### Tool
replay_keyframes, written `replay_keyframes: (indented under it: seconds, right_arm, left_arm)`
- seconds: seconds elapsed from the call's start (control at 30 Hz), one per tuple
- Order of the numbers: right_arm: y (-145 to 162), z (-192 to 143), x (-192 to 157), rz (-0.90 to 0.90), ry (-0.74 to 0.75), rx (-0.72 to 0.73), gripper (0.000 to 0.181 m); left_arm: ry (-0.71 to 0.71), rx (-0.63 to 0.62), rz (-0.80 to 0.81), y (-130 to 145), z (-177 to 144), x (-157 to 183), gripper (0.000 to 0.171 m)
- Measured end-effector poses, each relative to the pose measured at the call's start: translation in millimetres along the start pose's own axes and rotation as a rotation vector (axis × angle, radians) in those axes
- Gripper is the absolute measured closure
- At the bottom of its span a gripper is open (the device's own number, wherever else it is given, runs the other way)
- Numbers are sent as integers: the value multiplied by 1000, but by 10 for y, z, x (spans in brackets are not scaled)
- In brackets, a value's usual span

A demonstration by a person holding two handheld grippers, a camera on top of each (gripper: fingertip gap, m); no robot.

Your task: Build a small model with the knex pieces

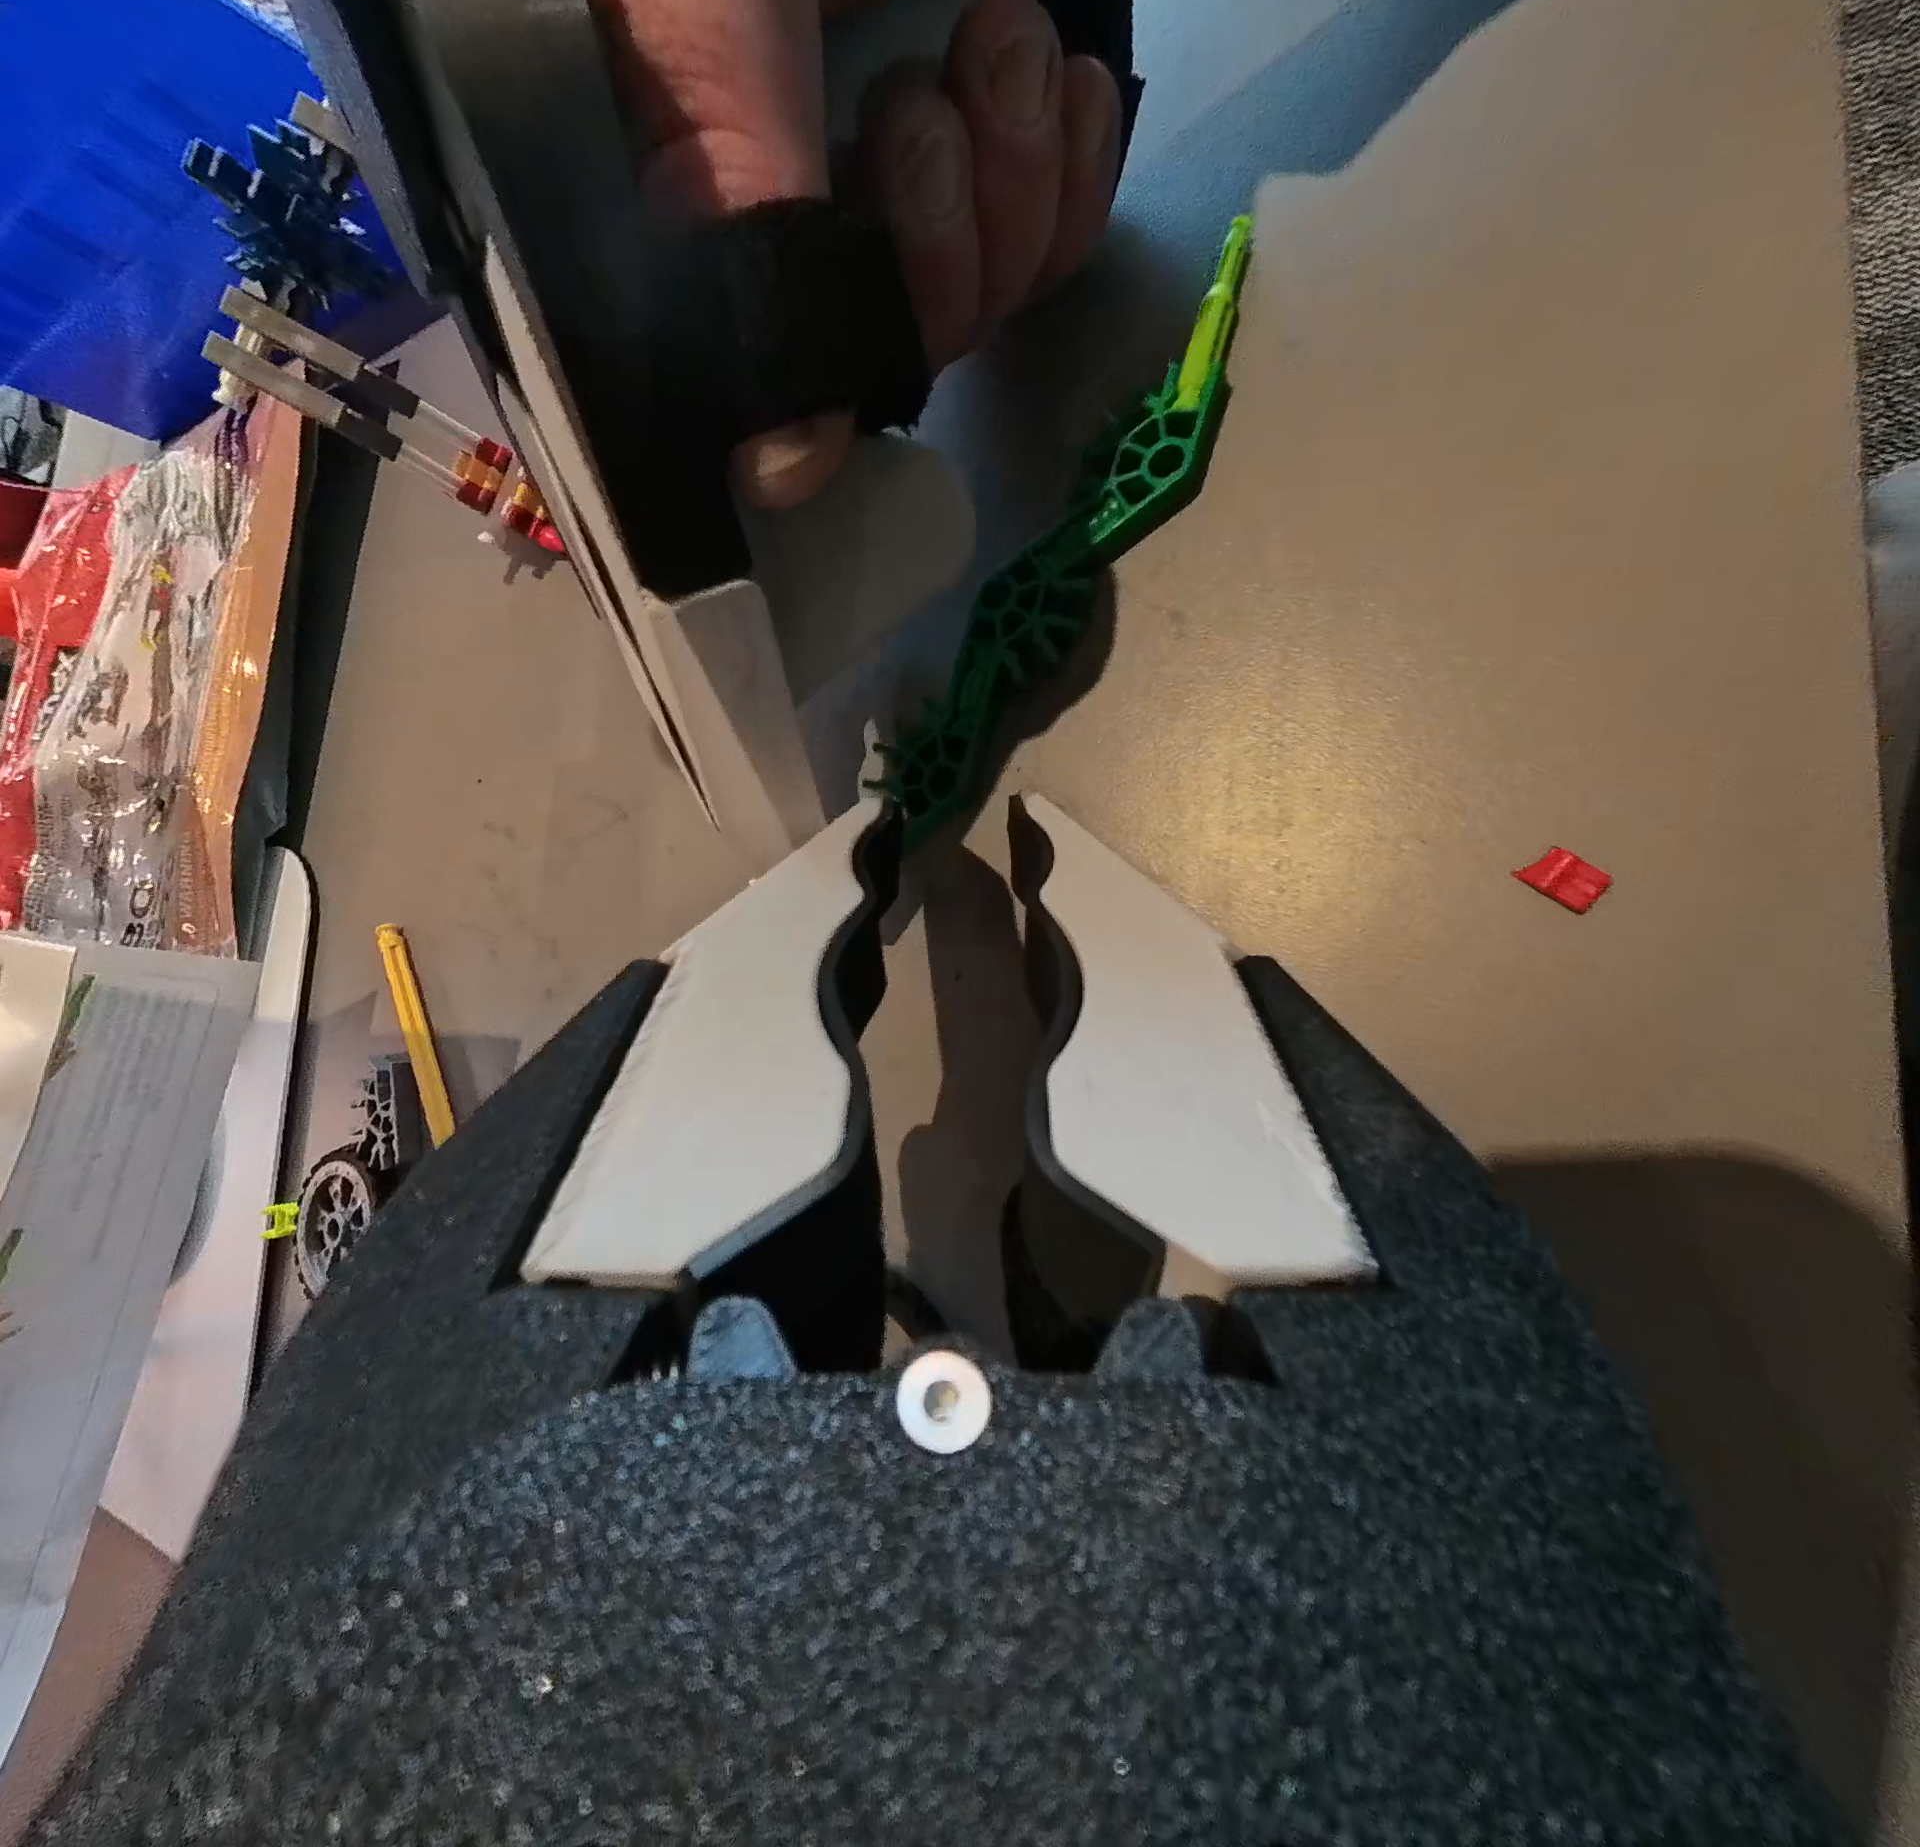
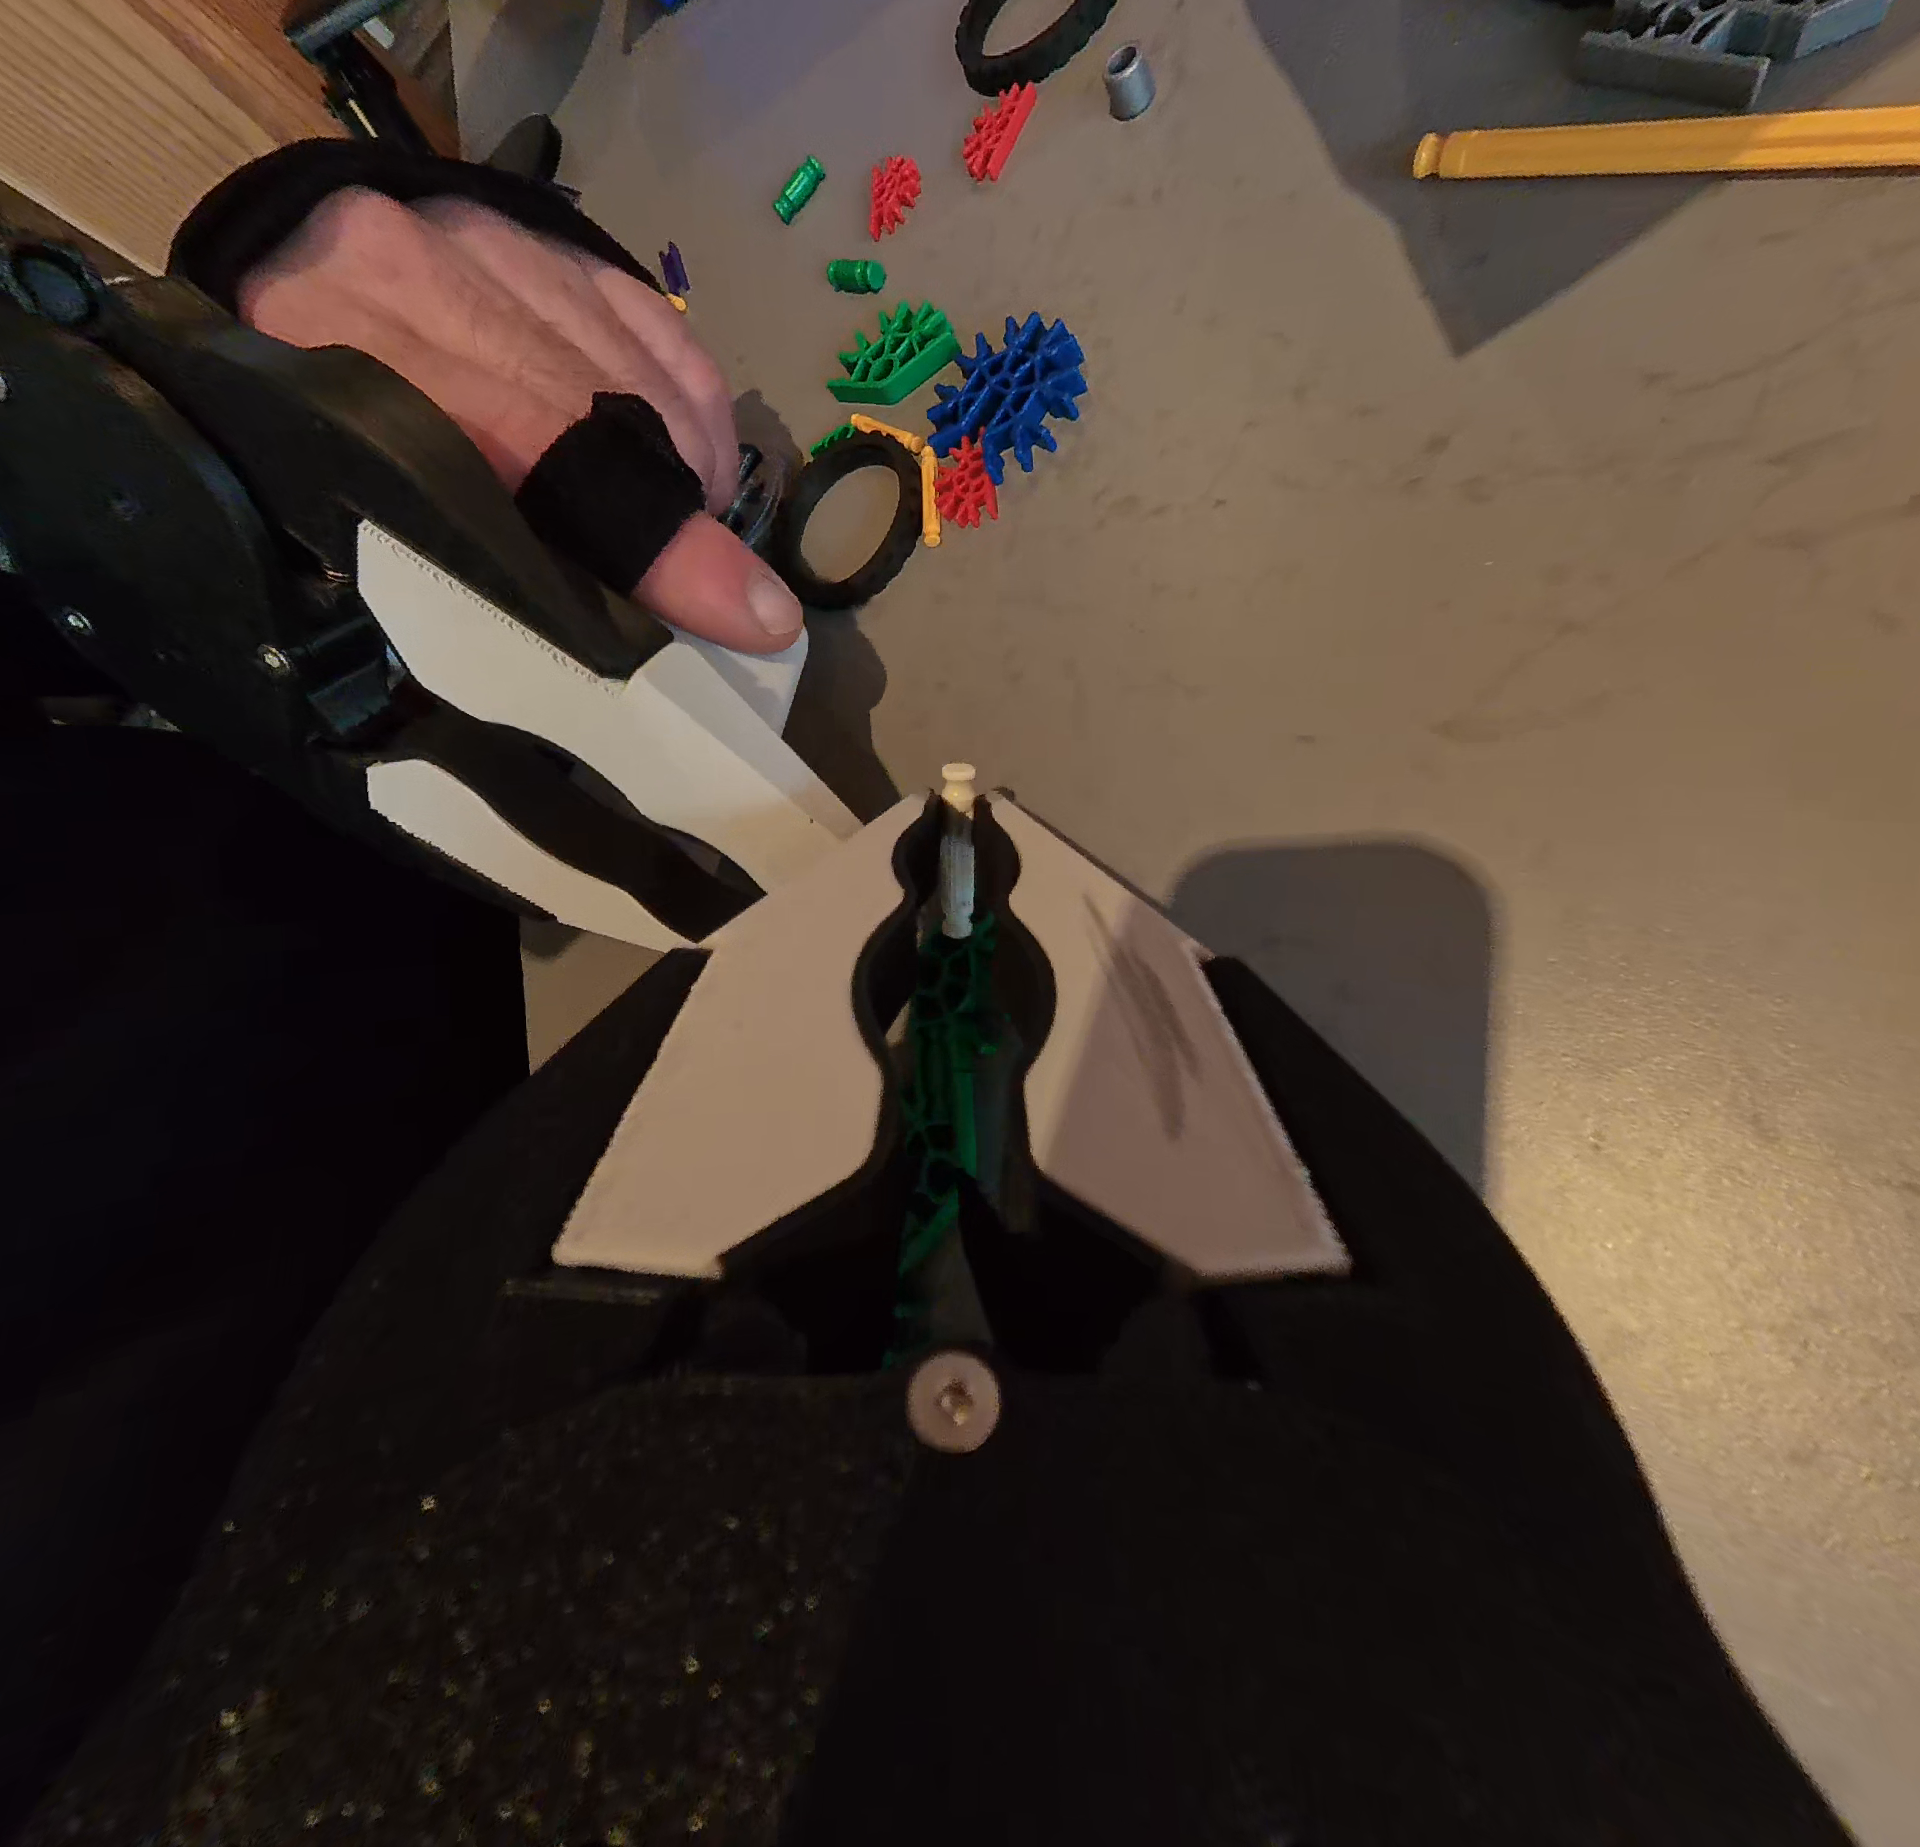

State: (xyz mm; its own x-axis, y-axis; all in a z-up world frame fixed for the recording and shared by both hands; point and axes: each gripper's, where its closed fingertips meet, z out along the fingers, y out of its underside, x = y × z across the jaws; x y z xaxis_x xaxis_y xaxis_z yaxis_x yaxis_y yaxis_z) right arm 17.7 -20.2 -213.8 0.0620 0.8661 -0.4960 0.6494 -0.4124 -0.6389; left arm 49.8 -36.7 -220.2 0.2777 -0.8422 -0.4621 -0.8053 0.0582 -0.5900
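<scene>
My right gripper point(image 2: 958, 805) is shut on a short white rod point(image 2: 956, 862) plugged into a chain of green connectors point(image 2: 940, 1059), which shows through the gap behind the fingers. In the left wrist view the green chain point(image 1: 1039, 613) runs up and right from my left fingertips and ends in a lime rod point(image 1: 1216, 311). My left gripper point(image 1: 954, 810) is open, its left fingertip touching the chain's near end. The right gripper point(image 1: 774, 805), held by a hand point(image 1: 935, 135), comes down from the upper left. The left gripper point(image 2: 831, 821) meets the right gripper's tips.
On the grey tabletop point(image 2: 1455, 654) lie two black tyres point(image 2: 857, 519), red, green and blue connectors point(image 2: 1008, 384), a yellow rod point(image 2: 1662, 140) and grey parts point(image 2: 1725, 21). A red chip point(image 1: 1564, 878), a blue bin point(image 1: 125, 187), a bag point(image 1: 125, 654), leaflets and a wheel point(image 1: 338, 1215) lie around. The tips of both grippers are at nearly the same place. My left tips are roughly 8 cm from the red chip point(image 1: 1564, 878).
</scene>
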Motion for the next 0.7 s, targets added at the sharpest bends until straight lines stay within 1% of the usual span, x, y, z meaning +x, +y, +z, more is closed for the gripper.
replay_keyframes:
  seconds: [0.63, 0.7]
  right_arm:
    - [4, -33, 76, -8, 59, 14, 174]
    - [18, -34, 90, -15, 71, 7, 175]
  left_arm:
    - [31, -11, 3, -7, 24, -19, 151]
    - [22, -28, 15, 23, 10, -45, 151]
